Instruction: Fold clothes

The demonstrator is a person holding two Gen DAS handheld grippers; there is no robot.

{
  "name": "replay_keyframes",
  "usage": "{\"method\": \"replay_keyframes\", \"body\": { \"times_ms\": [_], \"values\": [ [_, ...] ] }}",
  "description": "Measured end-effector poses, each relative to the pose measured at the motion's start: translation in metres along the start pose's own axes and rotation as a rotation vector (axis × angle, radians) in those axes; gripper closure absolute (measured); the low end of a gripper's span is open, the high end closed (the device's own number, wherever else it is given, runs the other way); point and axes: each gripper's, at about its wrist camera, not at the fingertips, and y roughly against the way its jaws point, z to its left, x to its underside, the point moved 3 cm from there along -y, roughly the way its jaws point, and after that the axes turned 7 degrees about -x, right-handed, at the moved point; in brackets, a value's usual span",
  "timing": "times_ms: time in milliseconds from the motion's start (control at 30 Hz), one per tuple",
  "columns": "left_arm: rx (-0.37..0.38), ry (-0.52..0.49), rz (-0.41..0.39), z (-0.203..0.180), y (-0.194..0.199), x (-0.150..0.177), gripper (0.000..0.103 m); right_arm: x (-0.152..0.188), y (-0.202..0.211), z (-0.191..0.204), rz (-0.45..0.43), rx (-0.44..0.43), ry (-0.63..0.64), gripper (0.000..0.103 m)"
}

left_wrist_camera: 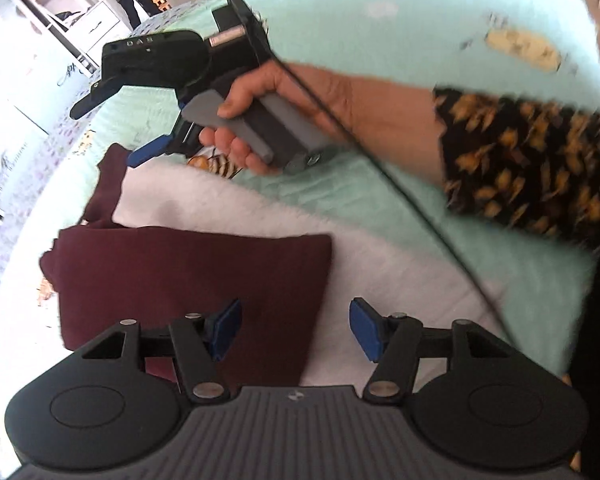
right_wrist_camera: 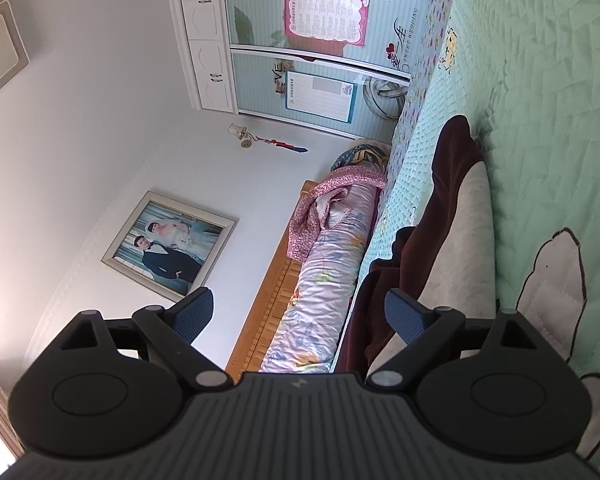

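A folded maroon garment (left_wrist_camera: pixel 192 284) lies on a white fleecy cloth (left_wrist_camera: pixel 228 208) spread over the mint-green quilted bedcover (left_wrist_camera: pixel 440 24), its square shape suggesting the folding is well along. The left gripper (left_wrist_camera: pixel 296 330) hangs above the garment's near edge with its blue pads spread and nothing between them, apparently placed to tidy or lift the bundle. The right gripper (right_wrist_camera: pixel 300 316), fingers likewise apart and empty, is held clear in the person's hand (left_wrist_camera: pixel 284 116), likely keeping out of the way.
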Motion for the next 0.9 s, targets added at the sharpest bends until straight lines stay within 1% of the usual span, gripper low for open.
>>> {"method": "replay_keyframes", "body": {
  "times_ms": [167, 267, 367, 500, 533, 633, 700, 800, 833, 867, 900],
  "values": [
    [-0.027, -0.103, 0.069, 0.0, -0.004, 0.007, 0.041, -0.001, 0.002, -0.001, -0.004, 0.001, -0.001, 0.01],
    [-0.085, -0.174, 0.1, -0.006, -0.008, 0.009, 0.039, 0.0, 0.001, -0.001, 0.0, 0.005, -0.004, 0.01],
    [-0.127, -0.218, 0.101, -0.012, -0.009, 0.006, 0.038, 0.0, 0.0, -0.001, 0.009, 0.014, -0.002, 0.01],
    [-0.182, -0.282, 0.079, -0.021, -0.011, 0.007, 0.035, 0.0, 0.0, -0.001, 0.007, 0.015, 0.0, 0.01],
    [-0.201, -0.287, 0.069, -0.022, -0.011, 0.008, 0.033, 0.0, 0.0, -0.001, 0.007, 0.015, 0.0, 0.01],
    [-0.242, -0.274, 0.044, -0.021, -0.011, 0.01, 0.033, 0.0, 0.001, 0.0, 0.009, 0.017, 0.004, 0.01],
    [-0.246, -0.279, 0.03, -0.021, -0.01, 0.011, 0.037, 0.001, 0.001, 0.0, 0.009, 0.018, 0.006, 0.01],
    [-0.228, -0.298, 0.013, -0.023, -0.007, 0.01, 0.052, 0.001, 0.002, 0.0, 0.009, 0.021, 0.006, 0.01],
    [-0.22, -0.302, 0.004, -0.022, -0.006, 0.009, 0.064, 0.001, 0.002, 0.001, 0.008, 0.022, 0.007, 0.01],
    [-0.213, -0.296, -0.004, -0.02, -0.003, 0.008, 0.086, 0.001, 0.002, 0.001, 0.008, 0.023, 0.007, 0.01],
    [-0.209, -0.273, -0.015, -0.016, -0.001, 0.006, 0.093, 0.001, 0.002, 0.001, 0.009, 0.023, 0.008, 0.01]
  ]
}}
